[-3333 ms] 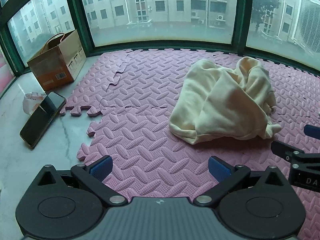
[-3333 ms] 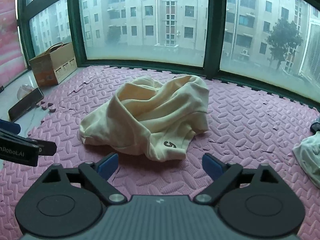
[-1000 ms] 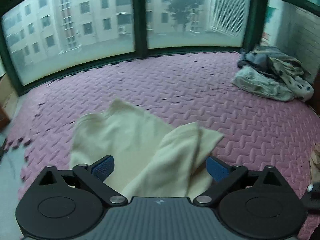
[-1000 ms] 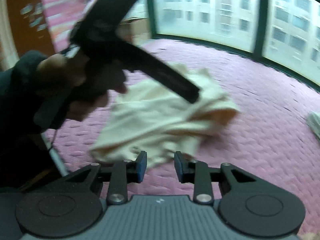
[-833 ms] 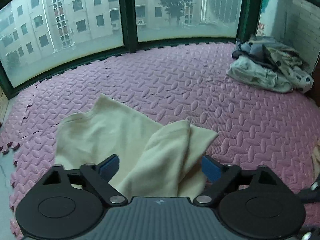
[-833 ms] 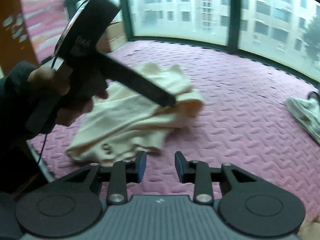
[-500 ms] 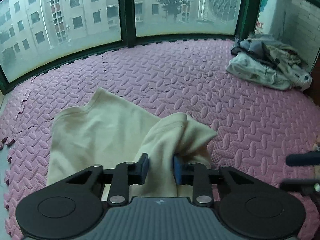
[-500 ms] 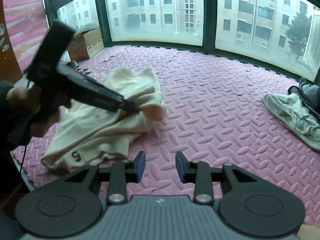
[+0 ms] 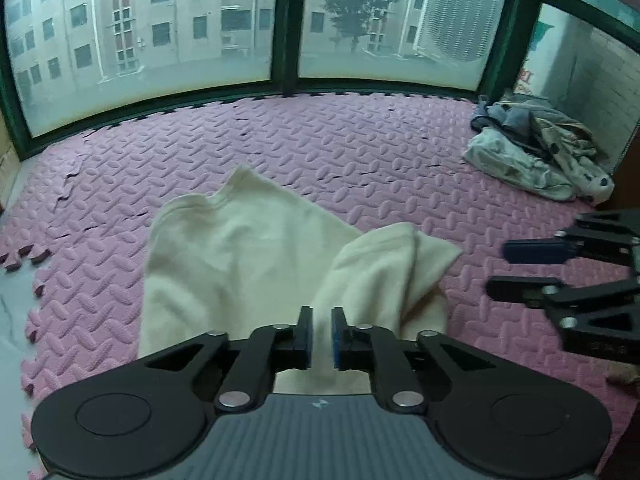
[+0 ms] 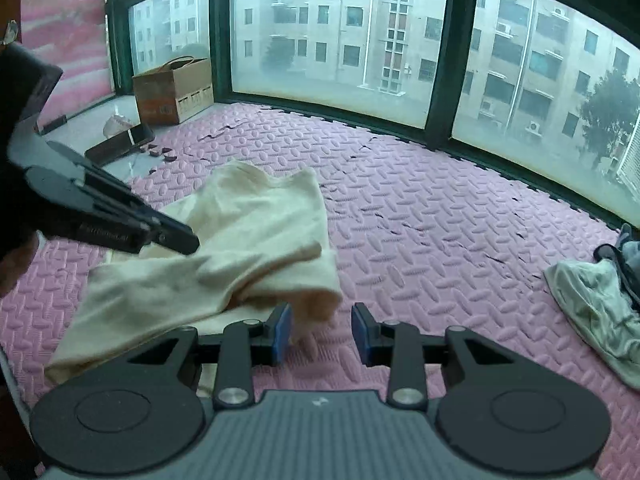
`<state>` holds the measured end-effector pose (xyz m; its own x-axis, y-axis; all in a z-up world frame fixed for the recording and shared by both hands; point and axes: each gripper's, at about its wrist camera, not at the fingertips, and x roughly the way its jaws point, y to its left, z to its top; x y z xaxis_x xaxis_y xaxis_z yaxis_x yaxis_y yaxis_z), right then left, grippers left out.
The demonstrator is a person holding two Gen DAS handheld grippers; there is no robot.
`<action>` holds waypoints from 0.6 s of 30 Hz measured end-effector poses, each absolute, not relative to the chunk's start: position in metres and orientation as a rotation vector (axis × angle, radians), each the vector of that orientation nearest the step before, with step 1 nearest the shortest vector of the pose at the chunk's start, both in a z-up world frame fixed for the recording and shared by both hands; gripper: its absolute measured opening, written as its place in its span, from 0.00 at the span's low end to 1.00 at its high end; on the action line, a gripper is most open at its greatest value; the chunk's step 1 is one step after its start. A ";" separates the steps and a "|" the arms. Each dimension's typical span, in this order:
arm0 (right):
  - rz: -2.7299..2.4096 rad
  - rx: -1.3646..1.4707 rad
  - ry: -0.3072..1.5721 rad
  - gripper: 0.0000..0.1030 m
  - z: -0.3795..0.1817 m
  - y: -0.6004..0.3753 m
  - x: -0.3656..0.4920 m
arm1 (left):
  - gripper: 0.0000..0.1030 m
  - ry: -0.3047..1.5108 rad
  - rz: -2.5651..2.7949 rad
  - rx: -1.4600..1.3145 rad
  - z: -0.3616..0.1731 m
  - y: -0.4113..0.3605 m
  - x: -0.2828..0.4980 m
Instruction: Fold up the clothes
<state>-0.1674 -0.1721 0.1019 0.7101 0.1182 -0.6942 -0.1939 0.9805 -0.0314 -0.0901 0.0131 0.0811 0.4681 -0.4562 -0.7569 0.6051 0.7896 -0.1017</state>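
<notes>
Between left tongs (image 9: pixel 321 334), cream garment (image 9: pixel 248 256) pinched; right tongs (image 10: pixel 322 334) parted beside it.

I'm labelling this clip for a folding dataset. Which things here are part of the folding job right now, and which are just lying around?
In the job:
cream garment
left gripper, shut on a fold of it
right gripper, open beside it
pink foam mat it lies on

Lying about:
heap of other clothes
cardboard box

A soft, matt, fleecy cream cloth garment (image 9: pixel 256 256) lies on embossed pink foam mat (image 9: pixel 360 152), beside matt black plastic tongs (image 9: pixel 321 334) with blue rubbery pads (image 10: pixel 282 334).
</notes>
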 end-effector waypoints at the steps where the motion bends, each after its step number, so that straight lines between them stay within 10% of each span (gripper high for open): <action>1: 0.175 -0.102 0.764 0.33 0.102 -0.172 -0.165 | 0.26 0.858 -0.665 0.188 0.082 0.009 -0.091; 8: 0.165 -0.098 0.781 0.34 0.097 -0.174 -0.167 | 0.33 0.846 -0.703 0.235 0.077 -0.035 -0.086; 11: 0.156 -0.091 0.778 0.34 0.098 -0.178 -0.168 | 0.09 0.855 -0.694 0.253 0.070 -0.043 -0.082; 18: 0.172 -0.144 0.767 0.34 0.102 -0.175 -0.164 | 0.02 0.817 -0.624 0.198 0.077 -0.009 -0.083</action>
<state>-0.1643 -0.1748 0.1016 0.7071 0.1019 -0.6998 -0.2068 0.9761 -0.0668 -0.0825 -0.0089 0.0769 0.5183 -0.4423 -0.7319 0.5899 0.8045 -0.0685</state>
